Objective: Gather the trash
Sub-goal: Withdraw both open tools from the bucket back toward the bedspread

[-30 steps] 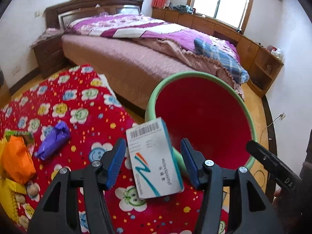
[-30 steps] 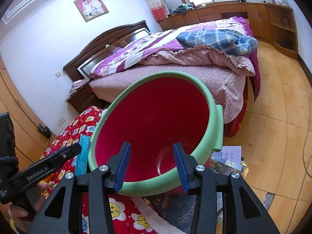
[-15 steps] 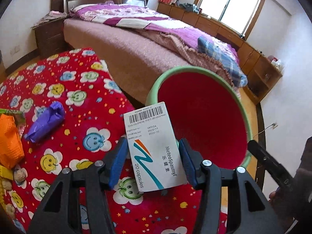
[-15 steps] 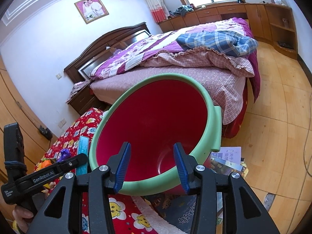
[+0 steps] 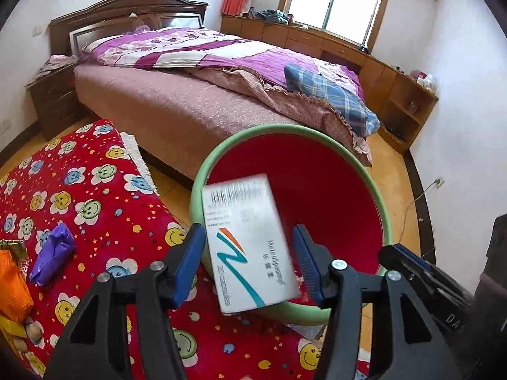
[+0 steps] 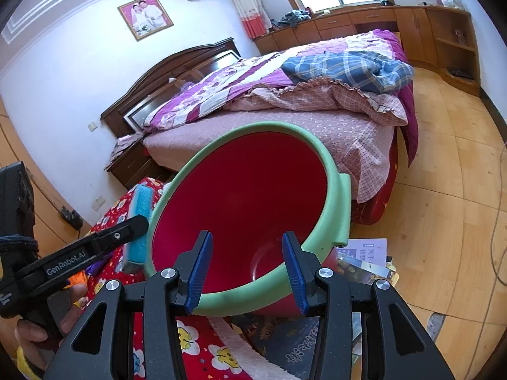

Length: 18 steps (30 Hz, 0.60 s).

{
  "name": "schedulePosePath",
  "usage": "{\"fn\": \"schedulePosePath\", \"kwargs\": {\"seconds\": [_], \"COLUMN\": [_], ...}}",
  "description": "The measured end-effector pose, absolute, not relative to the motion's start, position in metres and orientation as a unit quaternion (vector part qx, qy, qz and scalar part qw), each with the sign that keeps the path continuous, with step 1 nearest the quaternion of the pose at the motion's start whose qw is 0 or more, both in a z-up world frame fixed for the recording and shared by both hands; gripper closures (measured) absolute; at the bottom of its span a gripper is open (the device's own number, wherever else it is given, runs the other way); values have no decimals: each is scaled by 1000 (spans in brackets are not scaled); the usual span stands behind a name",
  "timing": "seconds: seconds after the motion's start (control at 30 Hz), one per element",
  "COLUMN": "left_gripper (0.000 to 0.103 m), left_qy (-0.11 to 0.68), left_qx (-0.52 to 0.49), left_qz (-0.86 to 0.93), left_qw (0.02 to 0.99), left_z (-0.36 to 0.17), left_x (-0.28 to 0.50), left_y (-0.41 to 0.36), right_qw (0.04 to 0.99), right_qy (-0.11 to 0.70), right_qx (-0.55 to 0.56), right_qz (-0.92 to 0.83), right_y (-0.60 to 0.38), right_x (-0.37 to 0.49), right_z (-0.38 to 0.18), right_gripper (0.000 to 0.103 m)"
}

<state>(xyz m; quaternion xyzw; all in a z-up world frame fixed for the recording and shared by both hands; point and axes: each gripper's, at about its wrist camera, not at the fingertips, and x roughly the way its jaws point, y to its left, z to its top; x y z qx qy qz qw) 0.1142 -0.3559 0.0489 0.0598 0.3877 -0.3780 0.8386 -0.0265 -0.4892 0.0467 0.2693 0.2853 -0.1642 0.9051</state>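
1. Here, the left gripper (image 5: pixel 248 264) is opening; the box (image 5: pixel 245 243) sits loose between its pads, over the bin (image 5: pixel 385 209) mouth.
2. Right gripper (image 6: pixel 247 272) is clamped on the bin's near rim, tilting it.
3. A purple wrapper (image 5: pixel 52 258) lies on the rug (image 5: pixel 104 209), left of the bin.

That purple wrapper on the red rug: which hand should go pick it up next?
Probably left. The left gripper is opening, letting the medicine box go at the bin, and the purple wrapper lies on its side. The right gripper holds the bin's rim.
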Motion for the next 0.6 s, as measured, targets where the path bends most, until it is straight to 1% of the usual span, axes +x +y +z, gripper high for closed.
{"fn": "schedulePosePath", "kwargs": {"seconds": [0.23, 0.53, 0.6], "left_gripper": [43, 43, 43], "left_qy": [393, 413, 416], "left_qx": [48, 33, 29], "left_qz": [-375, -333, -320], "left_qw": [838, 847, 851], "left_z": [51, 54, 54], "left_x": [109, 100, 98], "left_y": [-346, -307, -296], "right_qw": [905, 909, 910], "right_qy": [286, 294, 296], "right_qx": [268, 257, 255], "right_qz": [-162, -144, -137], "right_y": [-485, -470, -465], "right_x": [-29, -30, -30], "right_z": [49, 55, 56], "right_gripper": [56, 56, 53]}}
